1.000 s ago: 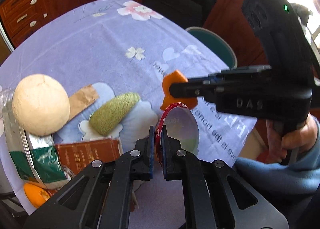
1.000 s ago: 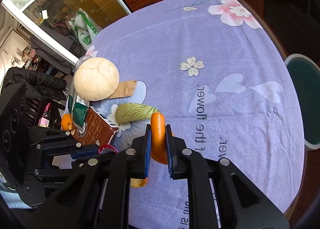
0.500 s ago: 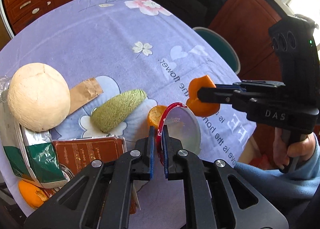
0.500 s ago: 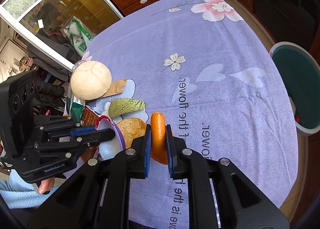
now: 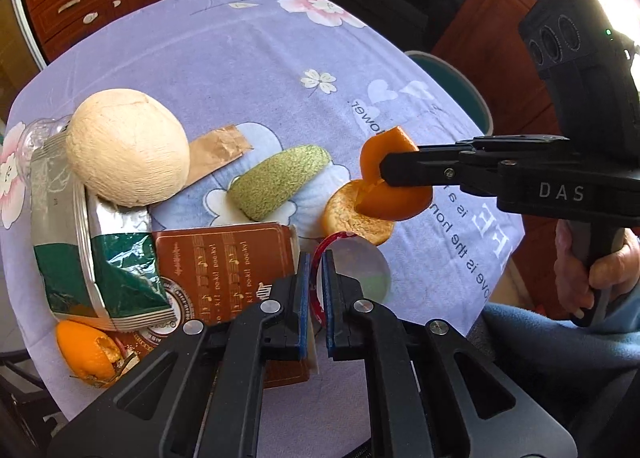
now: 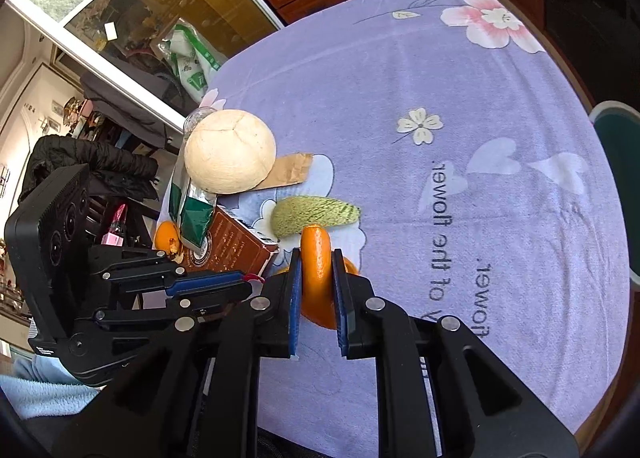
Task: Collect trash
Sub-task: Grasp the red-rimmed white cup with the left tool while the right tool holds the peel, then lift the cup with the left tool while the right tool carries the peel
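Since a second ago you have drawn both tools back toward yourself, and a second piece of orange peel (image 5: 357, 214) that the right tool was hiding now lies in plain view on the purple tablecloth (image 5: 240, 70), cup side up, just below the piece you carry.

Little of the job looks done. Still on the cloth, left of centre, are the pale round coconut (image 5: 127, 152), a brown paper scrap (image 5: 218, 150), a green melon rind (image 5: 280, 180), the brown box (image 5: 224, 270), a green foil bag (image 5: 100, 278) and, at the near left edge, another orange peel (image 5: 90, 352). The green bin (image 6: 618, 162) stands off the far right edge of the table, well apart from everything you hold, so both pieces have yet to be dropped.

Your right gripper (image 6: 316, 286) is closed most of the way, pinching a curled orange peel (image 6: 317, 270) between its blue pads, lifted clear of the cloth. Your left gripper (image 5: 316, 298) is almost fully closed on the red rim of a round foil lid (image 5: 360, 270), held on edge above the near part of the table.
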A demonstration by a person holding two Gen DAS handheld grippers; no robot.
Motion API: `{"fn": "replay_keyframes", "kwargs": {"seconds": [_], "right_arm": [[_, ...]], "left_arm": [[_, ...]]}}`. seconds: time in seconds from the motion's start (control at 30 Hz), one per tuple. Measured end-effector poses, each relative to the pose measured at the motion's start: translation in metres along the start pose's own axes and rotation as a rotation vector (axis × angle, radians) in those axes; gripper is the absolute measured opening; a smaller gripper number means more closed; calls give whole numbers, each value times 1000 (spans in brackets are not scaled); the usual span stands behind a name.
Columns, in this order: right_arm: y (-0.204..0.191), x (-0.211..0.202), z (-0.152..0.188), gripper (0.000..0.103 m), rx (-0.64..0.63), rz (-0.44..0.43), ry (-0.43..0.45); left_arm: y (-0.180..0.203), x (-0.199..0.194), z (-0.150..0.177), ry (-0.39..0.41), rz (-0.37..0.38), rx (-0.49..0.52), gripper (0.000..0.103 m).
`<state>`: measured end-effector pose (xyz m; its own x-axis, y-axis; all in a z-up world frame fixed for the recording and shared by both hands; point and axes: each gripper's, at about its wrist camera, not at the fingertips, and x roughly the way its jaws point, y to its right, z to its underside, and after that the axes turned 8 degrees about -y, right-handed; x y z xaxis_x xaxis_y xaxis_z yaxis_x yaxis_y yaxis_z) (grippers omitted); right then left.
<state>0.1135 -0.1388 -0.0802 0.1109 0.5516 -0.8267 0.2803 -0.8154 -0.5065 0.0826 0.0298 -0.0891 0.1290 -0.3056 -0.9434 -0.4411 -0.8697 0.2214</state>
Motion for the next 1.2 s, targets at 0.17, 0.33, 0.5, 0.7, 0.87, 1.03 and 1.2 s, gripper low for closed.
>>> {"fn": "replay_keyframes", "kwargs": {"seconds": [0.17,0.33,0.5,0.7,0.87,1.03,1.2], "right_arm": [[-3,13,-2,29,-17,57,-14],[8,10,4,50,-6,98,-15],[18,23,13,56,16,84,-57],[2,38,19,41,-36,69,-63],[1,26,21,21,-43,75,-31],[39,-4,19,20,64,134,37],[51,-11,24,20,94,140,53]], "left_arm": [[-1,7,1,-21,1,-2,7],[5,15,4,-37,23,18,35],[10,15,8,-24,4,19,51],[4,13,15,-22,4,-17,51],[6,14,14,-23,-5,-18,53],[12,16,13,-27,-23,-10,58],[15,12,25,-48,5,-39,58]]}}
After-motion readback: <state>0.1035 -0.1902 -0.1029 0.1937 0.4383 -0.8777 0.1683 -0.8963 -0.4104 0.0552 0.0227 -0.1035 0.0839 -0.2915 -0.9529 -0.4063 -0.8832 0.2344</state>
